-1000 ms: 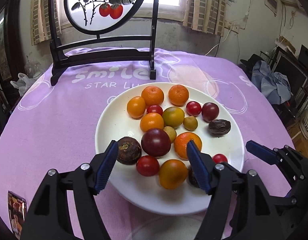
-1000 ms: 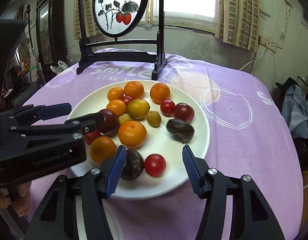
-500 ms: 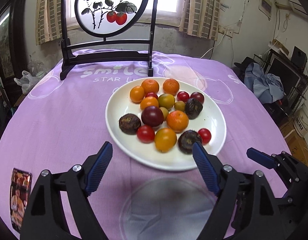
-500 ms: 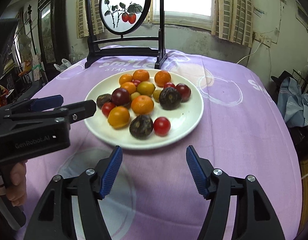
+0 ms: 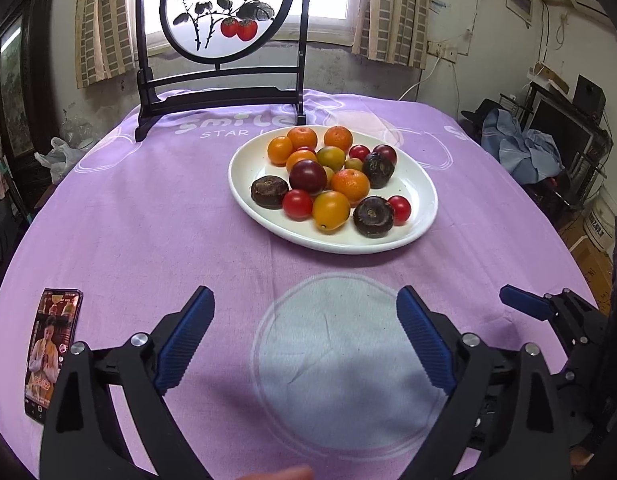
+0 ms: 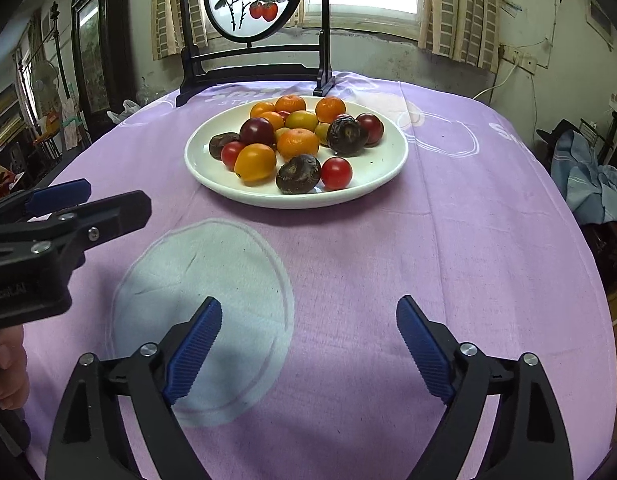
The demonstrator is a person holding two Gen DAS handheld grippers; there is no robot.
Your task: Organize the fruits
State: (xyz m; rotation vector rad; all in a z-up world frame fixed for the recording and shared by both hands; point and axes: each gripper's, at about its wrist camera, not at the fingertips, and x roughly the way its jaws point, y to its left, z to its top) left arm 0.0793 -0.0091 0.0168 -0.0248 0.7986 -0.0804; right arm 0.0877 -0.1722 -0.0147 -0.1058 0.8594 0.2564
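Both tongs are empty, their jaws opening over bare cloth near the table's front edge. The plate (image 5: 422, 216) of fruit sits well ahead toward the middle. The right gripper (image 6: 308, 350) faces it squarely; the left gripper (image 5: 304, 342) sees it ahead and slightly rightward.

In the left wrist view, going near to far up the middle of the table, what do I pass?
Left gripper, jaws opening and empty → pale round print on the purple tablecloth → white oval plate heaped with small fruits → black wooden stand with round painted screen.
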